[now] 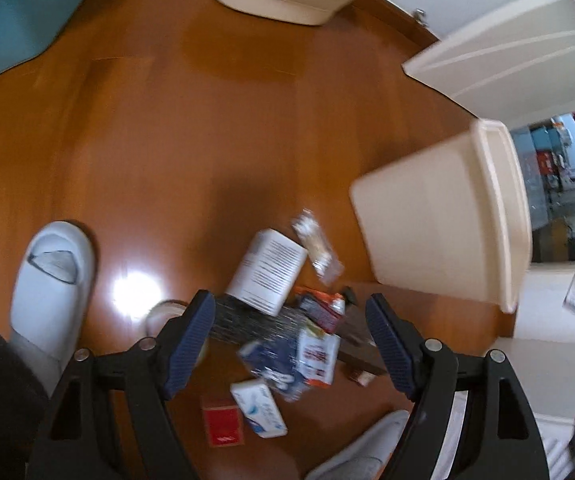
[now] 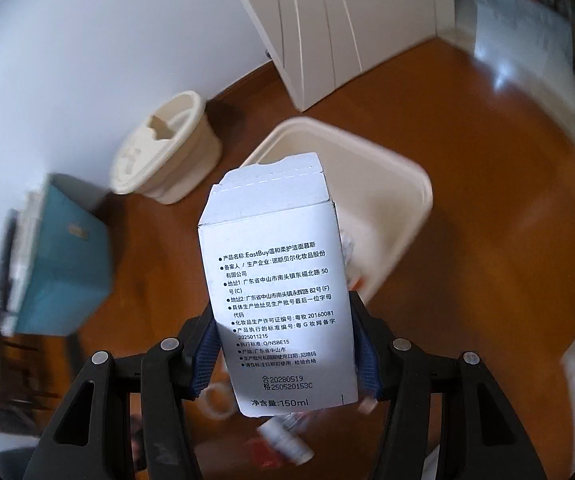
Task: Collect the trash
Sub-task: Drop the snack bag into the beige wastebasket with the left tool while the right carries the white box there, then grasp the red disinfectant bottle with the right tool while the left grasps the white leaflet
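My left gripper (image 1: 289, 340) is open and points down at a pile of trash on the wooden floor. The pile holds a white printed carton (image 1: 265, 276), a snack wrapper (image 1: 317, 248), a blue packet (image 1: 271, 364), a red-and-white sachet (image 1: 317, 356), a small white-and-blue box (image 1: 259, 408) and a red box (image 1: 223, 420). Nothing touches its pads. My right gripper (image 2: 285, 352) is shut on a tall white carton (image 2: 279, 300) with black print, held upright above the square cream bin (image 2: 367, 184). In the left wrist view the cream bin (image 1: 443, 220) stands just right of the pile.
A round cream bin with a lid (image 2: 163, 152) stands by the wall, and a teal box (image 2: 63, 256) sits to its left. A white door (image 2: 327, 32) is behind the square bin. A person's white slipper (image 1: 51, 280) is planted left of the pile.
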Motion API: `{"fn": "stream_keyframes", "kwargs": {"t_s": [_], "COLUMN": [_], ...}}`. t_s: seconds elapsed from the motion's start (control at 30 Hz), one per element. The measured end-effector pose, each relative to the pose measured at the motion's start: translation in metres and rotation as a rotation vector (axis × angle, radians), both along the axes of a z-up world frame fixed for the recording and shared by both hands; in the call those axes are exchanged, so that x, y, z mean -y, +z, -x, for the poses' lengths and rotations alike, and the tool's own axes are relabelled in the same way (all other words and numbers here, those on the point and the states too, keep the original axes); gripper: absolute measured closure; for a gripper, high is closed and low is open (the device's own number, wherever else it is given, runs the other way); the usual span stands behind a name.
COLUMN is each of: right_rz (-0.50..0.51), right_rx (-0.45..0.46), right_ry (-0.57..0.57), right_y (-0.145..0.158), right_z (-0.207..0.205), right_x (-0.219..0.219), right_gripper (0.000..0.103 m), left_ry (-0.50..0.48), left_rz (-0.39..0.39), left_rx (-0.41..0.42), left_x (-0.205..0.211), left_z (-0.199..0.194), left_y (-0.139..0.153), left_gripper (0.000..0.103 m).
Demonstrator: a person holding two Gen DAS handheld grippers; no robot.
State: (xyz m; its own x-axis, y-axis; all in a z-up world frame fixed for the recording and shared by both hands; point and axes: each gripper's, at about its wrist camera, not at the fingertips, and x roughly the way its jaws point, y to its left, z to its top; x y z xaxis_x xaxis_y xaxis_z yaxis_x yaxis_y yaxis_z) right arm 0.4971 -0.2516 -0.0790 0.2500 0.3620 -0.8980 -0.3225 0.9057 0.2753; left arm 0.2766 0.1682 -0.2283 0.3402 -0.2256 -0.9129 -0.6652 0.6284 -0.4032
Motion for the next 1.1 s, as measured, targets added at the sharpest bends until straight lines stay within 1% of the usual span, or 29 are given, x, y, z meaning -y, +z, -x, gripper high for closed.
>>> {"fn": "stream_keyframes", "kwargs": {"t_s": [0.07, 0.1, 0.13, 0.2, 0.33, 0.43, 0.5, 0.57, 0.63, 0.7, 0.73, 0.77, 0.8, 0.83, 0.87, 0.9, 0.93, 1.0, 1.07, 1.1], "right_rz": [0.062, 0.104, 0.128, 0.170, 0.191, 0.213, 0.230, 0.180, 0.158, 0.140, 0.109, 0.089, 0.060, 0.046, 0.038, 0.044, 0.071, 0.219, 0.305, 0.357], "right_rx": [0.012, 0.008, 0.001, -0.031, -0.080, -0.106, -0.119, -0.116, -0.070, -0.026, -0.007, -0.001, -0.003, -0.009, -0.020, -0.034, -0.032, 0.047, 0.110, 0.161], "right_ry": [0.036, 0.057, 0.068, 0.092, 0.090, 0.110, 0.109, 0.082, 0.091, 0.150, 0.198, 0.237, 0.308, 0.355, 0.410, 0.494, 0.556, 0.715, 0.842, 0.931], "right_y": [-0.010, -0.022, -0.030, -0.056, -0.089, -0.109, -0.117, -0.112, -0.103, -0.090, -0.084, -0.082, -0.083, -0.086, -0.092, -0.107, -0.120, -0.158, -0.193, -0.216], "right_z": [-0.022, -0.038, -0.045, -0.065, -0.090, -0.098, -0.095, -0.089, -0.073, -0.045, -0.025, -0.011, 0.013, 0.030, 0.046, 0.068, 0.080, 0.113, 0.132, 0.145], "right_x": [-0.025, -0.040, -0.048, -0.063, -0.070, -0.072, -0.068, -0.059, -0.055, -0.052, -0.050, -0.049, -0.049, -0.048, -0.049, -0.053, -0.055, -0.068, -0.080, -0.088], "right_gripper": [0.043, 0.043, 0.043, 0.043, 0.043, 0.043, 0.043, 0.042, 0.042, 0.042, 0.041, 0.036, 0.034, 0.028, 0.027, 0.027, 0.027, 0.027, 0.027, 0.028], "left_ry": [0.030, 0.041, 0.050, 0.046, -0.001, -0.031, -0.039, -0.043, -0.061, -0.085, -0.105, -0.124, -0.159, -0.209, -0.247, -0.288, -0.324, -0.378, -0.364, -0.343], "left_rz": [0.005, 0.007, 0.011, 0.014, 0.009, -0.002, -0.015, -0.030, -0.048, -0.071, -0.078, -0.077, -0.075, -0.088, -0.114, -0.149, -0.175, -0.195, -0.188, -0.181], "left_rx": [-0.020, -0.029, -0.046, -0.066, -0.108, -0.111, -0.107, -0.101, -0.098, -0.102, -0.113, -0.122, -0.137, -0.155, -0.166, -0.175, -0.180, -0.188, -0.193, -0.197], "left_x": [-0.010, -0.012, -0.014, -0.012, 0.001, 0.010, 0.011, 0.010, 0.009, 0.010, 0.012, 0.014, 0.019, 0.026, 0.031, 0.037, 0.041, 0.047, 0.044, 0.041], "left_z": [0.004, 0.004, 0.005, 0.006, 0.001, 0.000, 0.001, 0.002, 0.000, -0.002, -0.006, -0.009, -0.015, -0.023, -0.028, -0.035, -0.040, -0.051, -0.054, -0.053], "left_y": [-0.011, -0.016, -0.024, -0.034, -0.054, -0.058, -0.055, -0.052, -0.050, -0.053, -0.057, -0.062, -0.070, -0.078, -0.084, -0.090, -0.095, -0.106, -0.114, -0.117], "left_gripper": [0.026, 0.026, 0.026, 0.026, 0.026, 0.026, 0.026, 0.026, 0.026, 0.026, 0.026, 0.026, 0.026, 0.026, 0.026, 0.026, 0.026, 0.026, 0.026, 0.026]}}
